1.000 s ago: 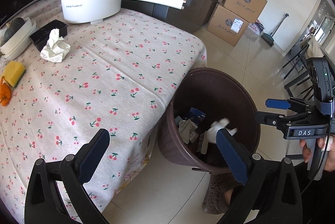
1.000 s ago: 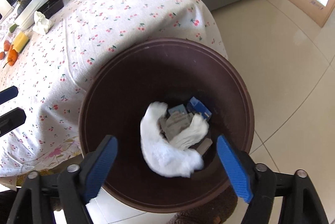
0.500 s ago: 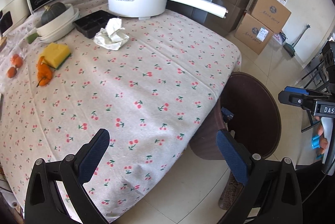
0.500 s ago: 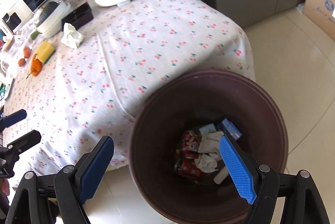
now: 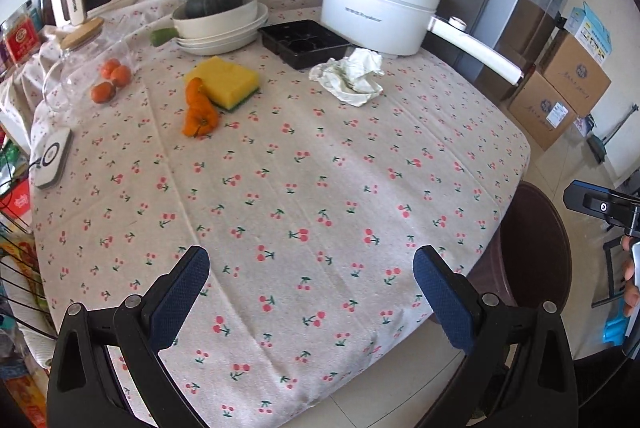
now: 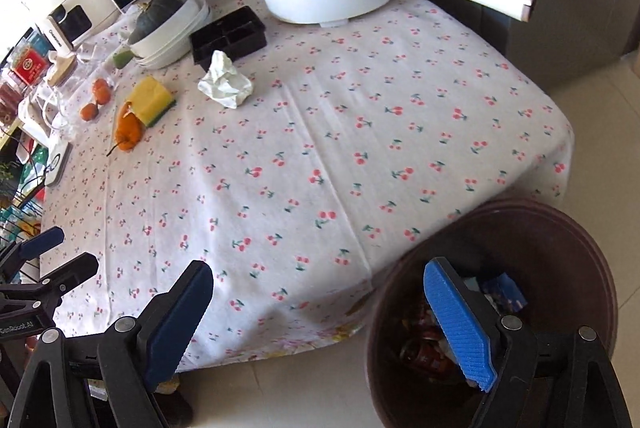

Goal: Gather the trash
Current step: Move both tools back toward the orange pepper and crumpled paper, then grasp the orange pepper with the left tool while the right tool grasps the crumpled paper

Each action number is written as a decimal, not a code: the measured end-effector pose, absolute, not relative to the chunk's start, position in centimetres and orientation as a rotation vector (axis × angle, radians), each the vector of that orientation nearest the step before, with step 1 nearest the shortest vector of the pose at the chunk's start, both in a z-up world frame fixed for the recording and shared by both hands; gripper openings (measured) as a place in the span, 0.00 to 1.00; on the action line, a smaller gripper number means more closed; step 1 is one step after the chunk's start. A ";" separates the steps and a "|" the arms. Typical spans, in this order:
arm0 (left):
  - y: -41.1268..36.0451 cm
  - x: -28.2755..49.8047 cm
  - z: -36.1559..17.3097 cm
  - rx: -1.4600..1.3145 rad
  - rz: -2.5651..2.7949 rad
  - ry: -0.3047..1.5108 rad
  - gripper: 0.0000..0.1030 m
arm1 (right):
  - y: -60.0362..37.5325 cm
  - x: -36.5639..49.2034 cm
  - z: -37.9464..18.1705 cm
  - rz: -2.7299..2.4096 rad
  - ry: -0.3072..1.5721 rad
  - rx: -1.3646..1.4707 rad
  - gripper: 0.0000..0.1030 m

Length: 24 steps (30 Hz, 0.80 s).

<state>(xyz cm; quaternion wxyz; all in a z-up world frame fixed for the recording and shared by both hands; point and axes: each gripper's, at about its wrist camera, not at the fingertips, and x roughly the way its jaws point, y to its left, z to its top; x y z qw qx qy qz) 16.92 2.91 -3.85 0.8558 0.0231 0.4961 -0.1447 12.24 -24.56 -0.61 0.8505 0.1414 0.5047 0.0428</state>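
A crumpled white tissue [image 5: 349, 77] lies on the cherry-print tablecloth [image 5: 304, 188] in front of a black tray; it also shows in the right wrist view [image 6: 225, 82]. A brown trash bin [image 6: 560, 252] stands on the floor at the table's near right corner, with cans and paper inside; its rim shows in the left wrist view [image 5: 540, 248]. My left gripper [image 5: 310, 292] is open and empty over the table's near edge. My right gripper [image 6: 320, 312] is open and empty, one finger over the bin, the other over the table edge.
A white electric pot [image 5: 376, 16] with a long handle, a black tray [image 5: 304, 42], a bowl with a squash [image 5: 218, 16], a yellow sponge [image 5: 226, 82], orange peel [image 5: 198, 112] and small oranges [image 5: 108, 80] sit at the table's far side. Cardboard boxes [image 5: 560, 88] stand on the floor at right.
A white tissue dropped into the bin from my right gripper. Both grippers then swung from the bin toward the table, bringing the tabletop and the remaining tissue into view.
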 end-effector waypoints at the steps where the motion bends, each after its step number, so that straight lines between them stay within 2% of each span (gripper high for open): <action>1: 3.5 17.3 -4.1 0.051 -0.288 1.049 1.00 | -24.0 12.8 -0.7 0.097 1.068 0.294 0.88; 8: 7.0 23.5 -5.5 0.000 -0.211 1.062 1.00 | -19.5 18.2 -2.0 0.186 1.079 0.170 0.88; 17: 9.2 32.0 -8.3 -0.050 -0.155 0.985 0.98 | -16.0 26.8 -4.2 0.265 1.036 0.086 0.88; 19: 9.3 33.1 -9.2 -0.048 -0.159 0.974 0.93 | -15.4 28.6 -4.9 0.281 1.020 0.075 0.88; 21: 9.4 34.0 -10.2 -0.057 -0.171 0.976 0.83 | -14.7 30.4 -5.8 0.295 1.006 0.066 0.88; 24: 9.7 35.0 -11.5 -0.068 -0.177 0.967 0.77 | -13.8 33.0 -7.2 0.285 0.998 0.031 0.88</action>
